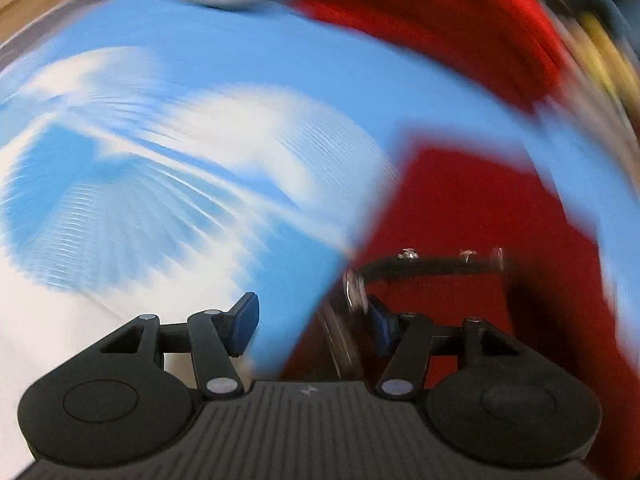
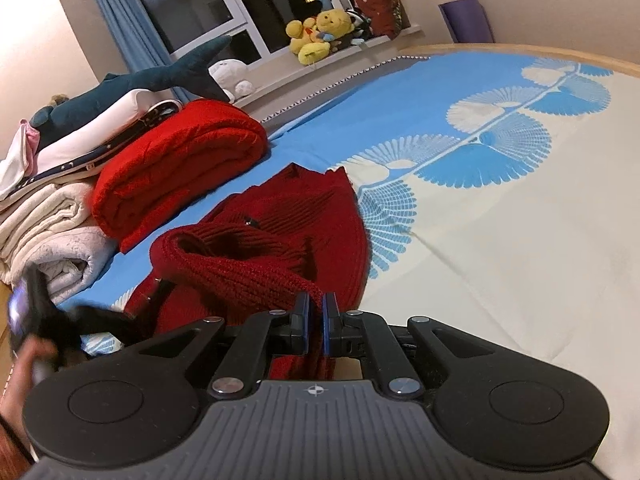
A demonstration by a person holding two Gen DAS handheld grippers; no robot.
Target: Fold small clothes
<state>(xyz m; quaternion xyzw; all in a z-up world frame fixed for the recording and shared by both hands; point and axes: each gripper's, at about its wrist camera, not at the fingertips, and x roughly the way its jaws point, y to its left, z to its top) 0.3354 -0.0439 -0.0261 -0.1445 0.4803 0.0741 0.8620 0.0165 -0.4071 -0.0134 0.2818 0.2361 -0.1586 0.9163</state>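
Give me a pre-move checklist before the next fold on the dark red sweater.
1. Right gripper clamped on the dark red sweater edge: ok, jaws shut on the knit.
2. Left gripper has a hold: not ok, pads apart, nothing pinched.
3. Left gripper over the sweater: cannot tell, its view is blurred; one pad is over red cloth, the other over the bedspread.
4. Sweater lying flat: not ok, the gripped part is bunched and lifted.
5. Free bedspread beside the sweater: ok.
6. Folded red blanket apart from the sweater: ok.
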